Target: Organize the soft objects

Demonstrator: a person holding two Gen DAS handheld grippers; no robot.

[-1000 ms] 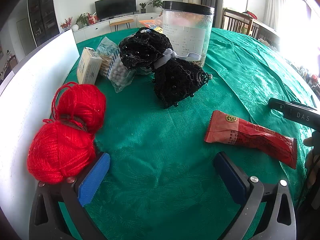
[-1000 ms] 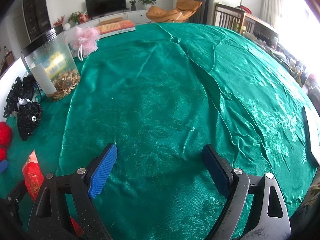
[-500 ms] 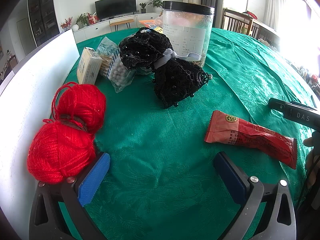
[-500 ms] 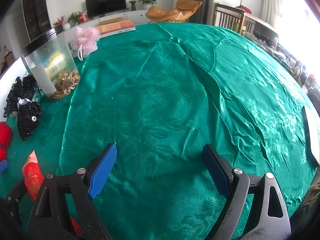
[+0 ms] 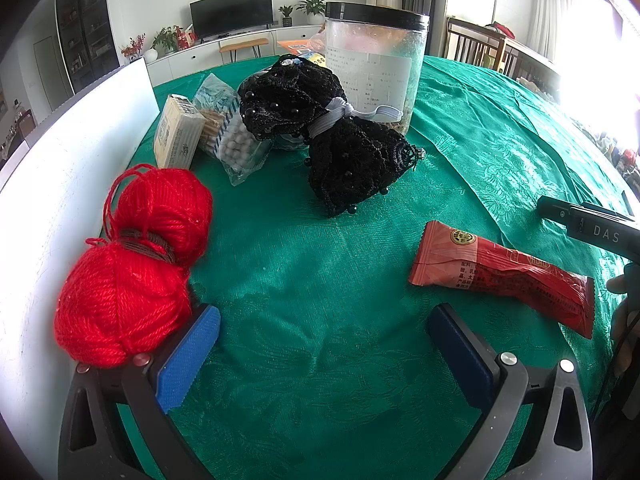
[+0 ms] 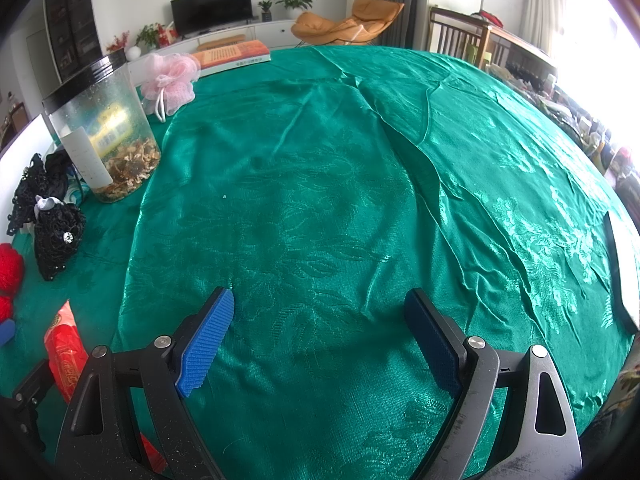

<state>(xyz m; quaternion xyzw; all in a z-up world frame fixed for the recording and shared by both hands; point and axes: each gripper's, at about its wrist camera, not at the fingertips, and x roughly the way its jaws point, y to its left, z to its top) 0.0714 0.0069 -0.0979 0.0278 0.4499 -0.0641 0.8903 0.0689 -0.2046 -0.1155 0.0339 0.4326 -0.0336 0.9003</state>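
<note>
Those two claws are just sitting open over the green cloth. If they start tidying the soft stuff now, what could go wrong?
The red yarn has loose strands at its top; a grab there may pull thread out instead of lifting the ball.

The black lace piece leans against the jar, so dragging it might tip or shove the jar.

The tablecloth is wrinkled and shiny; fingers closing low could pinch the cloth and tug everything on it.

A lidded clear jar point(image 5: 376, 64) stands beyond a red snack packet point(image 5: 504, 276).
</note>
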